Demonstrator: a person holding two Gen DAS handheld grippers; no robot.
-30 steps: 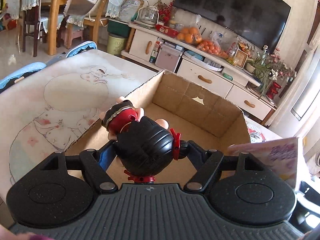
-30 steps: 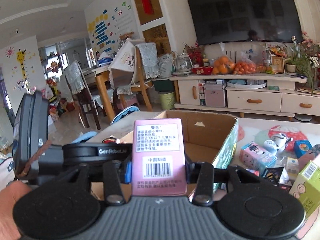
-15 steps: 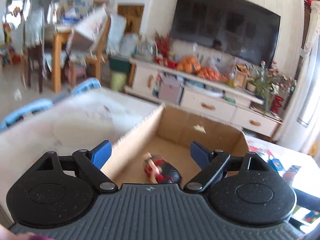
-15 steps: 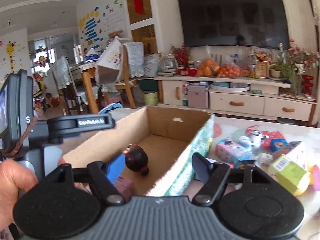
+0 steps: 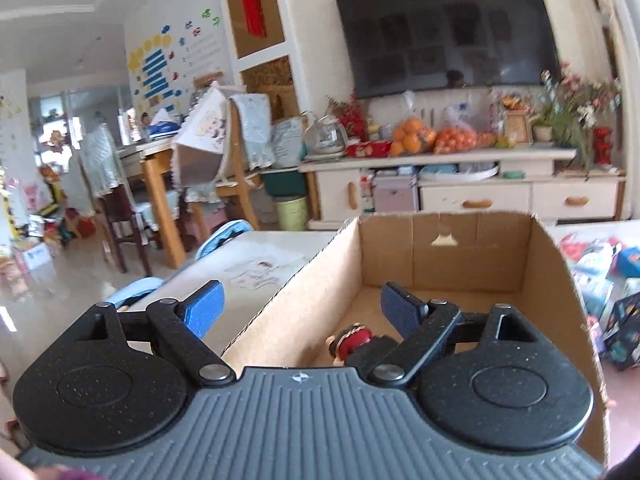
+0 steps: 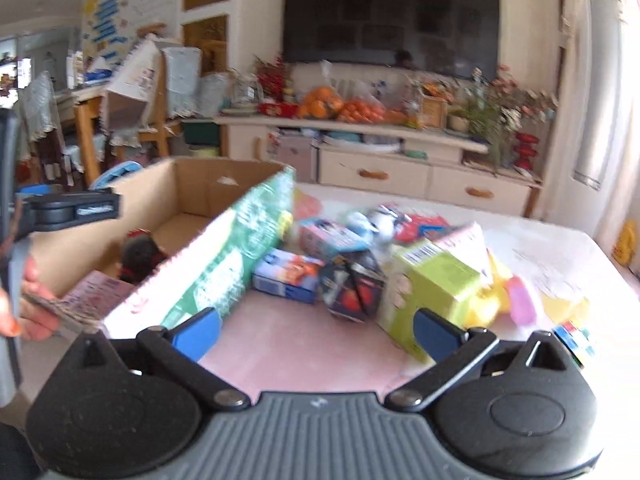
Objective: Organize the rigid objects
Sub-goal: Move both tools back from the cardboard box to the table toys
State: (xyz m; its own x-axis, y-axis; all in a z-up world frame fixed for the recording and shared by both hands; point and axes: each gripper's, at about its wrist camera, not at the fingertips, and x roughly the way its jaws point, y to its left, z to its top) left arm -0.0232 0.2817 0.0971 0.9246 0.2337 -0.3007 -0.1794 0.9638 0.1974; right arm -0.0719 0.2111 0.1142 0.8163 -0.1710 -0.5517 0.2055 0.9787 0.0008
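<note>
Presently, item by item.

Cardboard box (image 5: 460, 256): stands open-topped on the desk (image 6: 304, 344), serving as the collecting bin, so sorted goods drop in from above.

Doll (image 5: 354, 338): black-haired figure in red, lying on the box floor at the near end; partly hidden behind the left gripper's linkage. Also seen, blurred, in the right view.

Pink carton (image 6: 94, 294): lies flat in the near corner of the box, just beside the doll; whether the two touch cannot be told.

Left gripper (image 5: 302, 304): released, jaws wide apart, nothing between them; poised above the near left wall of the box, one finger outside it, one over the interior.

Right gripper (image 6: 316, 330): likewise released and empty, pointed at the unsorted pile, presumably to choose the next piece.

Unsorted pile, on the desk to the right of the box: green carton (image 6: 434, 284), nearest the right finger and the likeliest next pick; dark patterned box (image 6: 352, 284); blue box (image 6: 288, 276); several more behind, too blurred to name.

Judgement: two items stowed, most still outside.
</note>
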